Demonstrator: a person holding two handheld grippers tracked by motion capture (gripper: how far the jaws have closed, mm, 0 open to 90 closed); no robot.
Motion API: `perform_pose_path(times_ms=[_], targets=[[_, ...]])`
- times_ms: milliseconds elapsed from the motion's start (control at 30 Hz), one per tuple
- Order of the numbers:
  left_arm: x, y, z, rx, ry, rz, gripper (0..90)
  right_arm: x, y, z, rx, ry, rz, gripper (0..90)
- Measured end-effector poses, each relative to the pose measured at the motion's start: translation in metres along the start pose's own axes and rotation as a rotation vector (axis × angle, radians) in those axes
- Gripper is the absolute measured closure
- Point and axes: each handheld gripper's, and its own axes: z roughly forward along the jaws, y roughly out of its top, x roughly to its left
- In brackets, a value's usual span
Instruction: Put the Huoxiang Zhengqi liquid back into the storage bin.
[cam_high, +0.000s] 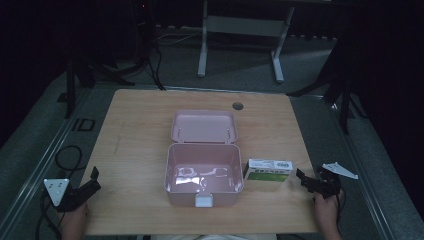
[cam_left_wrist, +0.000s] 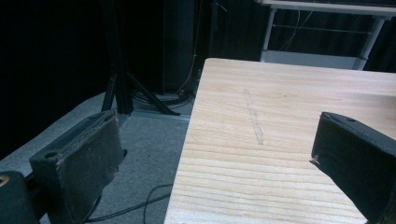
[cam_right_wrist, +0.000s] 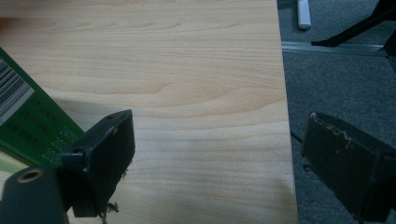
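— So, where does it stand, left to right?

— Left gripper (cam_high: 93, 181) gapes wide with nothing in it, well left of the open pink lunch box (cam_high: 204, 176). The green-and-white carton (cam_high: 268, 170) lies just beyond the right gripper (cam_high: 304, 180), whose jaws also stand wide and bare.

— Risk?

— I'd judge a shallow bite could skid the carton against the box wall, or off the table (cam_high: 135, 150) edge nearby.
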Motion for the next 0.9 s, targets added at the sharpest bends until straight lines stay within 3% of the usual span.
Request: perform_pose_path(times_ms=[100,300,367,467,600,633,667,700,733,767,867,900], targets=[[0.0,0.0,0.0,0.007,-0.004,0.0,2.1,0.0,0.001,0.003,0.054,0.049,-0.013,9.5],[0.0,0.001,0.0,0.014,-0.007,0.004,2.1,0.005,0.001,0.004,0.069,0.078,-0.073,9.4],[0.0,0.001,0.001,0.015,-0.007,0.004,2.1,0.006,0.002,0.007,0.115,0.131,-0.108,9.5],[0.0,0.001,0.001,0.015,-0.009,0.004,2.1,0.006,0.002,0.008,0.143,0.15,-0.129,9.4],[0.0,0.001,0.001,0.021,-0.011,0.004,2.1,0.007,0.004,0.011,0.208,0.215,-0.163,9.4],[0.001,0.001,0.001,0.02,-0.011,0.003,2.1,0.008,0.005,0.011,0.227,0.241,-0.188,9.4],[0.001,0.001,0.001,0.02,-0.011,0.003,2.1,0.008,0.005,0.011,0.227,0.241,-0.188,9.4],[0.001,0.001,0.001,0.019,-0.011,0.002,2.1,0.01,0.007,0.009,0.232,0.243,-0.226,9.4],[0.001,0.001,0.001,0.019,-0.011,0.002,2.1,0.01,0.007,0.009,0.232,0.243,-0.226,9.4],[0.001,0.001,0.001,0.02,-0.01,0.002,2.1,0.012,0.01,0.006,0.25,0.255,-0.264,9.4],[0.0,0.001,0.001,0.018,-0.01,0.003,2.1,0.013,0.012,0.004,0.269,0.269,-0.295,9.4],[0.0,0.001,0.001,0.019,-0.01,0.004,2.1,0.014,0.014,0.001,0.291,0.278,-0.327,9.4]])
